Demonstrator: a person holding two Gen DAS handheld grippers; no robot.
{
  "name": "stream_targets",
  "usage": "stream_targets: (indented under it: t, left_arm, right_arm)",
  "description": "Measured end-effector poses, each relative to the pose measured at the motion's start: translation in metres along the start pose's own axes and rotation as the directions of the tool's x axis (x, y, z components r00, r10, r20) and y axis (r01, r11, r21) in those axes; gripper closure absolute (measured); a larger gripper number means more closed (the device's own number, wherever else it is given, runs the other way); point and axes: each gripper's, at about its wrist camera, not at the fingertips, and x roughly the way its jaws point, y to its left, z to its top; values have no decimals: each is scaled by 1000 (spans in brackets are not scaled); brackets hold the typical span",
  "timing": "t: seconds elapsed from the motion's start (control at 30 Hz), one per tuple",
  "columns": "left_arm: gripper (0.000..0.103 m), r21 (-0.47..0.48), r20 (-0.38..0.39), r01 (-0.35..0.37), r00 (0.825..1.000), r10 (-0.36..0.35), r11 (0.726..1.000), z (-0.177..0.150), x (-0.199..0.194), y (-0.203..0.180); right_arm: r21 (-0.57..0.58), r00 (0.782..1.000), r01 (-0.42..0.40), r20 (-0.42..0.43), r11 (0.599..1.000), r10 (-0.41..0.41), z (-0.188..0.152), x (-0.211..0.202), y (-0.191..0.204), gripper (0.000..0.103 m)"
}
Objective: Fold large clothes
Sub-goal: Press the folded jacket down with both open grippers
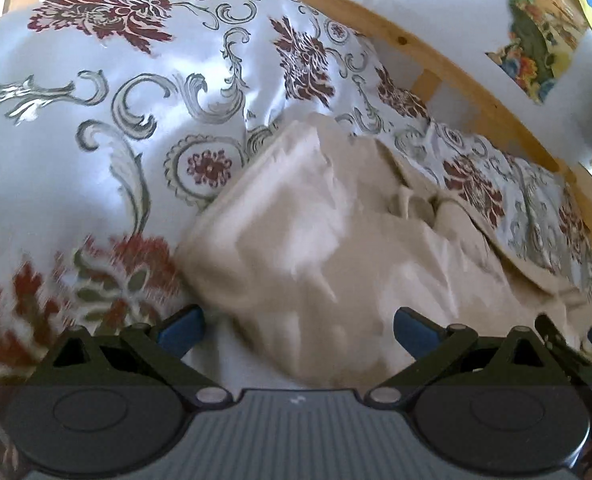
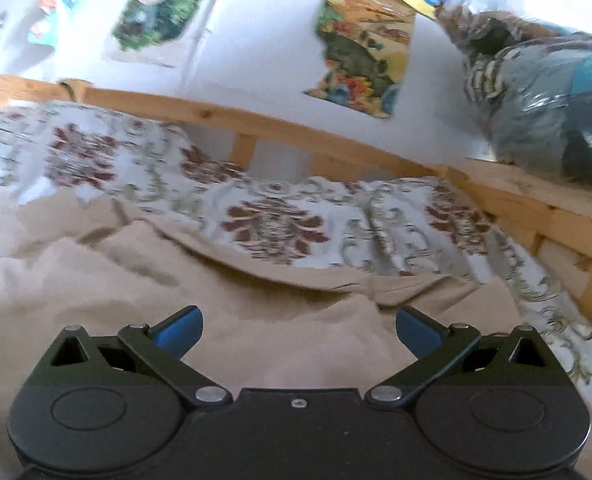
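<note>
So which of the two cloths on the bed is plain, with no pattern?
The crumpled beige cloth nearest both grippers; the shiny white floral bedcover behind it carries dark red flowers and grey scrolls.

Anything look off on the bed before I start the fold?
The beige garment lies rumpled rather than flat, with one edge tucked under the floral red-and-grey bedspread. Torn colourful posters hang on the white wall. Both the left gripper and right gripper are open, holding nothing.
</note>
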Motion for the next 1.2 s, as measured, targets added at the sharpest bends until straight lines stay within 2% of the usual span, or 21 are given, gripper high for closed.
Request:
stream_targets:
  t: [0.07, 0.13, 0.33, 0.5, 0.73, 0.87, 1.2]
  left_arm:
    - [0, -3, 18, -3, 1000, 3, 1000, 3, 8, 0]
    - [0, -10, 45, -10, 999, 10, 1000, 3, 12, -3]
    - [0, -24, 96, 15, 995, -12, 1000, -4, 12, -5]
    - [0, 16, 39, 102, 994, -102, 995, -6, 8, -8]
    - [0, 60, -32, 25, 999, -24, 998, 1, 17, -23]
    - [0, 55, -52, 25, 998, -22, 998, 3, 16, -21]
    - [0, 82, -41, 13, 999, -10, 997, 0, 17, -23]
  right_arm:
    - [-27, 999, -11, -45, 1000, 9, -2, 6, 3, 1]
    - [-44, 993, -61, -104, 997, 56, -11, 13, 7, 1]
    - [-56, 995, -53, -88, 997, 48, -15, 12, 11, 1]
    - [-58, 995, -52, -88, 997, 47, -15, 12, 11, 1]
    - [-61, 995, -52, -91, 997, 47, -16, 11, 11, 1]
    - [-66, 995, -48, -88, 997, 42, -15, 12, 11, 1]
    - [-68, 996, -45, -85, 997, 39, -15, 11, 11, 1]
